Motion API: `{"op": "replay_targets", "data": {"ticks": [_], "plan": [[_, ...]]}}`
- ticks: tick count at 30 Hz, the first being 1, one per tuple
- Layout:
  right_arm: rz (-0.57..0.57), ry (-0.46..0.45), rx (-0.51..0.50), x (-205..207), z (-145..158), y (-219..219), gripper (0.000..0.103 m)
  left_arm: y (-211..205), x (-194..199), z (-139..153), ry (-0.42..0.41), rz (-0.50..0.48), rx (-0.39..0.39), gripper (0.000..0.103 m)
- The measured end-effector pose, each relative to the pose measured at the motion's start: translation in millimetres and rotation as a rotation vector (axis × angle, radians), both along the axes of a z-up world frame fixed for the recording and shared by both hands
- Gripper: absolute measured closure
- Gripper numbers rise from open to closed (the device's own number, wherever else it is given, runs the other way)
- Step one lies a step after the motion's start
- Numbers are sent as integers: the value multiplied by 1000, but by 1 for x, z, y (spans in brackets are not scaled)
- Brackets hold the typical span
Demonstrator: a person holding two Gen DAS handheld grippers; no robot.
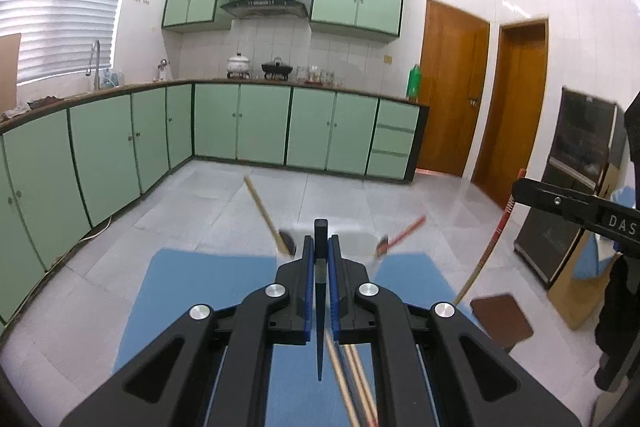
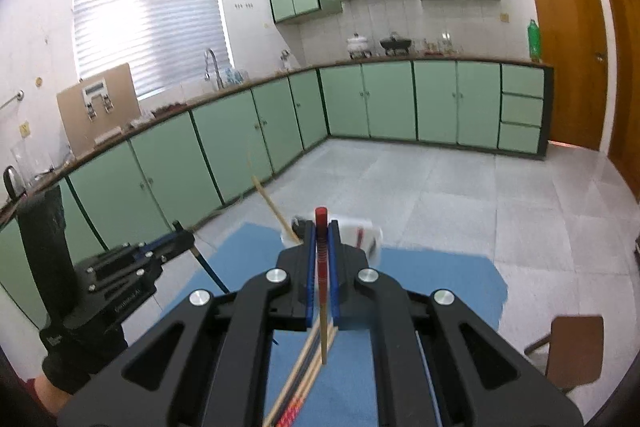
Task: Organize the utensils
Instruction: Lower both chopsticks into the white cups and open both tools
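My left gripper (image 1: 320, 247) is shut on a dark blue chopstick (image 1: 321, 307) and holds it upright above the blue mat (image 1: 192, 291). My right gripper (image 2: 321, 239) is shut on a red-topped wooden chopstick (image 2: 322, 267); it also shows in the left wrist view (image 1: 490, 251). A white utensil holder (image 2: 366, 239) stands at the mat's far edge with a wooden chopstick (image 1: 262, 211) and a red one (image 1: 404, 233) leaning out. Several loose chopsticks (image 2: 308, 367) lie on the mat below the grippers. The left gripper shows in the right wrist view (image 2: 176, 243).
Green kitchen cabinets (image 1: 260, 123) run along the left and far walls. Wooden doors (image 1: 452, 91) are at the right. A brown stool (image 2: 576, 347) stands right of the mat. A dark cabinet (image 1: 568, 195) stands at the right wall.
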State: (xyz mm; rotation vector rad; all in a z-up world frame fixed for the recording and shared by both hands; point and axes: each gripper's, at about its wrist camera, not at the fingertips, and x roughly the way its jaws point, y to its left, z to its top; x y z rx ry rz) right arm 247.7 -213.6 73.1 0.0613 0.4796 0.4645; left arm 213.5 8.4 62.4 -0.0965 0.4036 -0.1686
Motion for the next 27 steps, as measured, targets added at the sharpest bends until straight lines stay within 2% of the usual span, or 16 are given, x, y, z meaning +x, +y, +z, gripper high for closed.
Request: {"op": "replay_targets", "data": {"ticks": [8, 12, 15, 19, 27], "plan": [[-56, -101, 66, 54, 56, -4, 98, -7, 35, 57, -164, 9, 5, 96], [-95, -139, 42, 79, 64, 0, 98, -15, 57, 71, -221, 15, 22, 96], [-124, -159, 6, 97, 58, 7, 98, -22, 77, 69, -241, 16, 44, 96], [-143, -159, -35, 118, 34, 15, 98, -29, 101, 50, -244, 18, 59, 96], [-143, -65, -48, 141, -11, 22, 94, -20, 130, 11, -118, 20, 12, 94]]}}
